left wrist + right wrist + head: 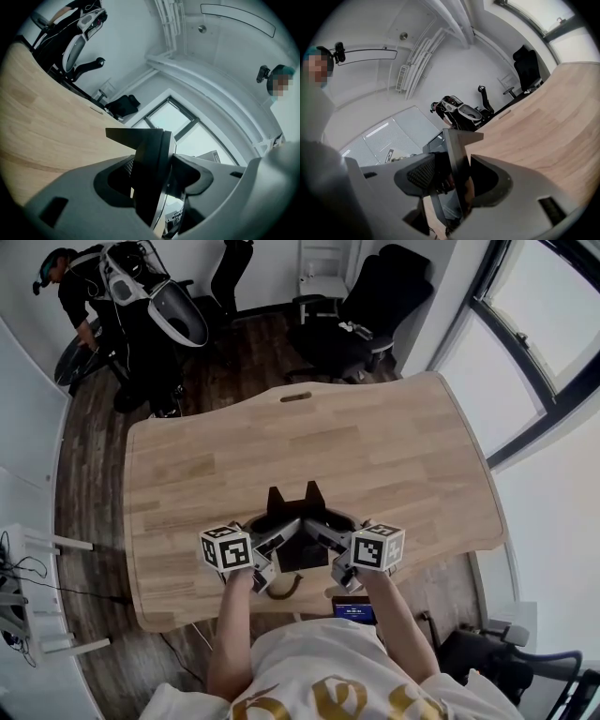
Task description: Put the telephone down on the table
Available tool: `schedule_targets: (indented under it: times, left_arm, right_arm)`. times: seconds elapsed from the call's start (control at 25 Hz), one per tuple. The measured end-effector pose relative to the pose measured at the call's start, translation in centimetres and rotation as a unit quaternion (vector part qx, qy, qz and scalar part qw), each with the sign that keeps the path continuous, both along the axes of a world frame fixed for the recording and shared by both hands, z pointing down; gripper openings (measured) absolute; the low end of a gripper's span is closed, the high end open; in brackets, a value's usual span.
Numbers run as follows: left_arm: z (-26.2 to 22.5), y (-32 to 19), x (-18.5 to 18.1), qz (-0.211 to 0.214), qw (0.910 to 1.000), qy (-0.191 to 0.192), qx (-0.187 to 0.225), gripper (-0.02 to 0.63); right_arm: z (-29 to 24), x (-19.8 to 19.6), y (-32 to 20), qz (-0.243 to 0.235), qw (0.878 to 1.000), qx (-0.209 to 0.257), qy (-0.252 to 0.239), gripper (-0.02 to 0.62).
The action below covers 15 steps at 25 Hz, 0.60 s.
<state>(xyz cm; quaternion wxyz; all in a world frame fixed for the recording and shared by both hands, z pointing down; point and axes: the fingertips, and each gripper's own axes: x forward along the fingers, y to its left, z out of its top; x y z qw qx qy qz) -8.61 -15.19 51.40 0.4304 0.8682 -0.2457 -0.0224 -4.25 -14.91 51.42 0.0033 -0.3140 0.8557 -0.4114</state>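
Observation:
A black telephone (pixel 298 519) hangs between both grippers over the near part of the wooden table (pixel 328 442), its two pointed tips facing away from me. My left gripper (pixel 279 538) clamps its left side and my right gripper (pixel 323 538) its right side. In the left gripper view the telephone's dark slab (pixel 151 164) stands upright between the jaws of the left gripper (pixel 154 182), pads pressed on it, with the table (pixel 47 117) beyond. The right gripper view shows the same slab (pixel 457 161) pinched by the right gripper (pixel 450 182), above the table (pixel 543 122).
A dark cord (pixel 283 589) curls under the telephone at the table's near edge. Black office chairs (pixel 370 306) stand beyond the far edge. A person (pixel 75 287) stands by equipment at the back left. Windows (pixel 553 324) run along the right, and a white rack (pixel 28 596) stands on the left.

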Motion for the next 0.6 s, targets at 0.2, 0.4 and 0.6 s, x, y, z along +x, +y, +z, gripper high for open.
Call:
schedule_targets:
  times: [0.2,0.4,0.6]
  left_arm:
    - [1.3,-0.9,-0.4,-0.008,0.9998,0.002,-0.017,0.239]
    - [2.8,-2.0,-0.3,-0.009,0.9995,0.001,-0.032,0.239]
    - [4.3,-3.2,-0.1,-0.007,0.9988,0.001,-0.048,0.239]
  right_arm:
    - [1.3,-0.5,-1.0,-0.010,1.000,-0.014,0.002,0.225]
    - [2.8,-0.4,-2.1,-0.016,0.999,-0.028,0.002,0.225]
    - [4.3,-0.2,-3.4,-0.021,0.999,-0.042,0.003,0.225]
